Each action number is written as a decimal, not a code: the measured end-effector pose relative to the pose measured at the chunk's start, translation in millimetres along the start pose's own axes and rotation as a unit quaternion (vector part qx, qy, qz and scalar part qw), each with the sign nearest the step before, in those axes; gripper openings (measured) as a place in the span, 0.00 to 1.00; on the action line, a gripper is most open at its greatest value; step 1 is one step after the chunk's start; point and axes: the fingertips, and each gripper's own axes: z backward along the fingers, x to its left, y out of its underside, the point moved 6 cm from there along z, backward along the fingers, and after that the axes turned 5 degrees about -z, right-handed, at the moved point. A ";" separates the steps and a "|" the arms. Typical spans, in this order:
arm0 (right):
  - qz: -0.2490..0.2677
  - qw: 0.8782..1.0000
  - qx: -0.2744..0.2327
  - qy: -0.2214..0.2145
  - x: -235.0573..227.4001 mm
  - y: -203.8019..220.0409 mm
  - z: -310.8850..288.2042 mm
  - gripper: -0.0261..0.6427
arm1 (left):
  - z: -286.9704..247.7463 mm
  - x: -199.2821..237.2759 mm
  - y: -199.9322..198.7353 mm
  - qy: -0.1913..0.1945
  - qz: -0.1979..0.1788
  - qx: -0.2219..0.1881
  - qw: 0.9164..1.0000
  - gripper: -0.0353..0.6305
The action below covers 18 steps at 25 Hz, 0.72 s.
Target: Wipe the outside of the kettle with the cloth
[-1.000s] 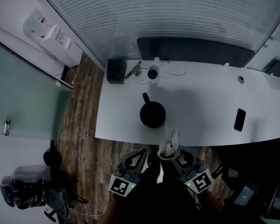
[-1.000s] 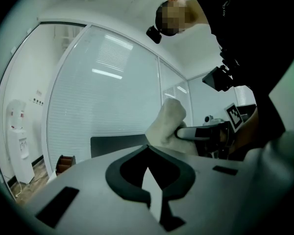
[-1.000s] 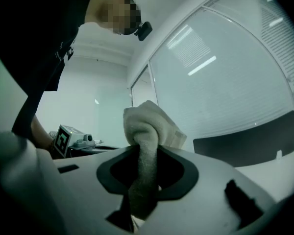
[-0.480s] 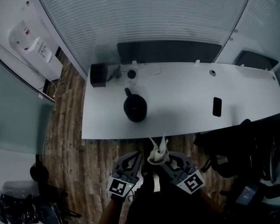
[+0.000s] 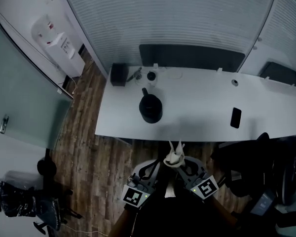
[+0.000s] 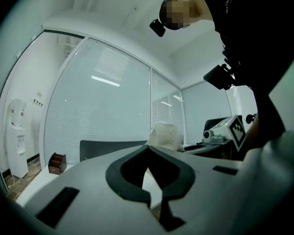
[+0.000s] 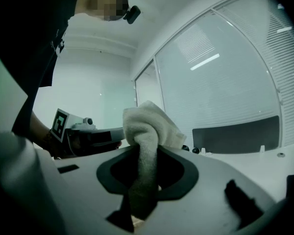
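Wiping not started. Right hand-held gripper (image 7: 143,156) pinches cloth (image 7: 146,124); left hand-held gripper (image 6: 148,150) pressed together, empty. Both short of desk's (image 5: 202,120) near edge. Kettle (image 5: 151,108) toward left end, untouched.

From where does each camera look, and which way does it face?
Head view: on the person's head, facing down at the table and kettle; left gripper and right gripper show below.
Left gripper view: rides that gripper, facing along its shut jaws toward a glass wall; the person's torso shows.
Right gripper view: likewise, along jaws clamping the cloth; torso shows.
Both gripper views show the other gripper.
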 end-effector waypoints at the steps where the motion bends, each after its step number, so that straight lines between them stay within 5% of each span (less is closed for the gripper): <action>1: 0.001 1.000 -0.002 -0.005 -1.5 -0.9 2.0 0.17 | -1.9 -6.2 0.4 -0.002 0.001 0.000 1.000 0.06; 18: 0.031 0.999 0.005 -0.033 -4.2 -10.4 4.1 0.17 | -9.8 -10.8 -5.8 -0.042 0.003 -0.022 0.999 0.06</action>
